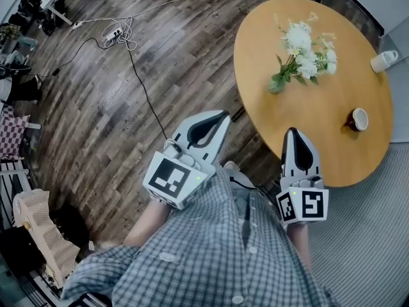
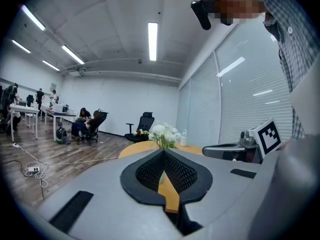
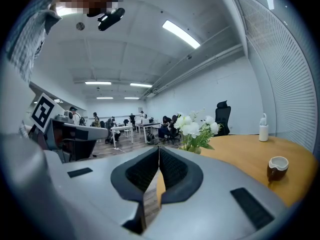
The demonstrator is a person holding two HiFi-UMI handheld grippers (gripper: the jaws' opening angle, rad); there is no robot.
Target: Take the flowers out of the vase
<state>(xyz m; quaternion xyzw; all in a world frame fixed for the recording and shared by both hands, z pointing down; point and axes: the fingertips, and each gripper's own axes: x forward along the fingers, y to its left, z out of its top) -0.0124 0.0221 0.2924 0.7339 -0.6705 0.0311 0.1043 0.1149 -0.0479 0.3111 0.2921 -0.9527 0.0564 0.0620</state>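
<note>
White flowers [image 1: 308,51] with green leaves stand in a small vase [image 1: 277,85] near the middle of the round wooden table [image 1: 319,139]. They also show ahead in the left gripper view as flowers [image 2: 165,133] and in the right gripper view as flowers [image 3: 195,128]. My left gripper [image 1: 220,116] is shut and empty, held over the floor just off the table's near edge. My right gripper [image 1: 293,134] is shut and empty, its tip over the table's near rim. Both point toward the flowers, well short of them.
A brown and white cup [image 1: 358,119] sits on the table's right side, and a white bottle [image 1: 383,60] lies at its far right edge. Cables and a power strip [image 1: 115,34] lie on the wooden floor. People sit at desks [image 2: 50,115] far across the room.
</note>
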